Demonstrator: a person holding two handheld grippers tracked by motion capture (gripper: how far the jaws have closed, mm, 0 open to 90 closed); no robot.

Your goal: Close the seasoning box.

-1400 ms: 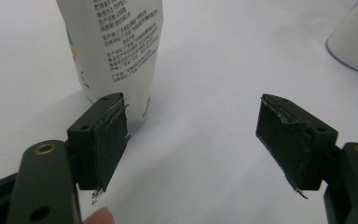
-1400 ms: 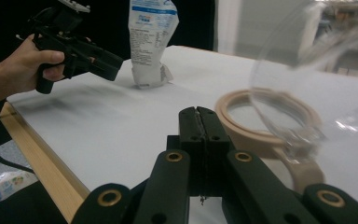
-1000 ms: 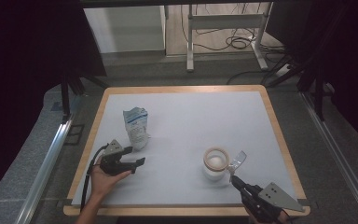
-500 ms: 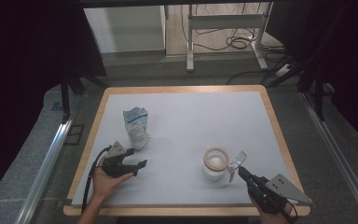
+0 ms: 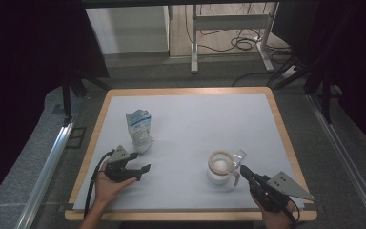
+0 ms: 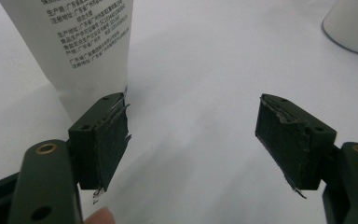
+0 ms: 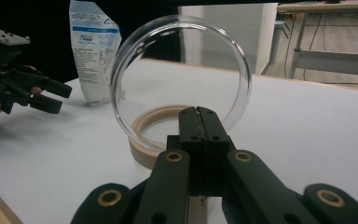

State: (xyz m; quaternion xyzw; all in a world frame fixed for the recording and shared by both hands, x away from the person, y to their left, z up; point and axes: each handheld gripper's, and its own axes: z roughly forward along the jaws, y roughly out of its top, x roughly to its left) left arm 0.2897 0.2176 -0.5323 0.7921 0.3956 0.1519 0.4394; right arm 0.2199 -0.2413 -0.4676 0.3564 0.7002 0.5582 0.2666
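Note:
A white and blue pouch point(image 5: 139, 130) stands upright at the table's left. Just in front of it my left gripper point(image 5: 140, 171) lies open in the person's hand, its jaws wide apart with nothing between them; in the left gripper view point(image 6: 191, 126) the pouch point(image 6: 84, 46) is just beyond the left pad. A round jar with a wooden rim point(image 5: 220, 164) stands at the front right. My right gripper point(image 5: 243, 169) is shut on the edge of a clear round lid point(image 7: 182, 74), held upright over the wooden rim point(image 7: 144, 126).
The white table mat point(image 5: 195, 119) has a wooden border point(image 5: 281, 124). Beyond the far edge are a metal frame's legs and cables point(image 5: 228, 43) on the floor. Dark curtains hang on both sides.
My right gripper has shifted slightly farther from the front edge, carrying the clear lid with it. The left gripper and the pouch have stayed put.

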